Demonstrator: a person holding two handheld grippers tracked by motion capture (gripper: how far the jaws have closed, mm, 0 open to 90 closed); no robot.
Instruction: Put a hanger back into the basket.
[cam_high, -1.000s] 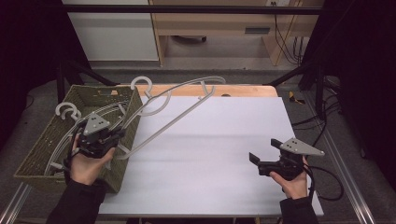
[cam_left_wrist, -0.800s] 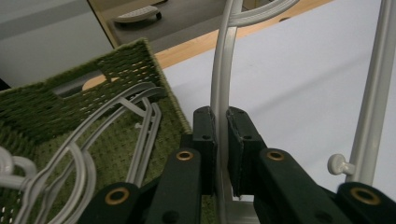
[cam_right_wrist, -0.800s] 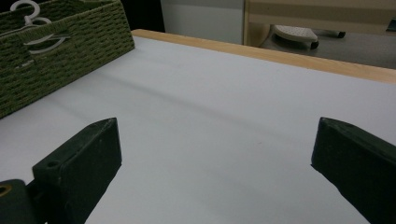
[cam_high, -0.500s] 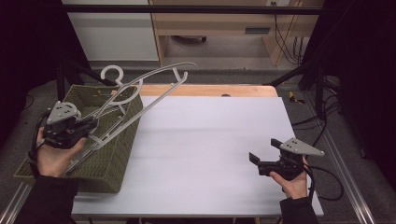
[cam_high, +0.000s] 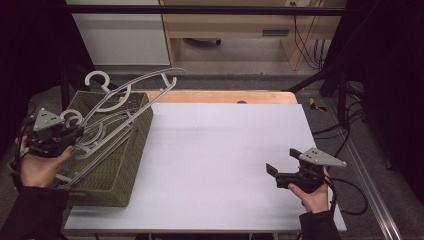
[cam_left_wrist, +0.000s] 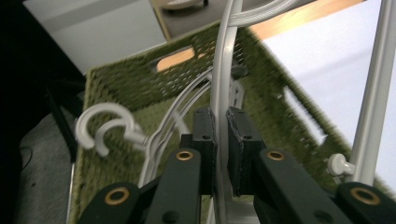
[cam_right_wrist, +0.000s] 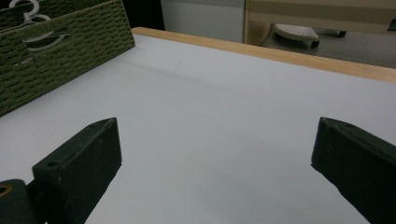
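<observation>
Though untouched itself, bare now across the whole white tabletop, crossed at one corner a second ago by the arm of the lifted hanger. Next in size, the green woven basket, sitting just ahead of and below the left gripper, with its pile of spare hangers lying inside. Above that pile, tilted up and away from the jaws, the pale grey plastic hanger, pinched tight by its thin bar and carried sideways with the left gripper, off the table and over the basket. Probably either drawing this hanger clear of the pile or lining it up to drop in; cannot tell which. Idle meanwhile at the far side, well apart from basket and hanger, the right gripper, jaws spread wide with nothing between them, unmoved. From the high view: the hanger's full sweep and raised hook beyond the left gripper. From the left gripper view: the grip itself, pads squeezed on the bar, plus a loose hook beside the jaws. From the right gripper view: open table ahead, basket wall off to one side.
</observation>
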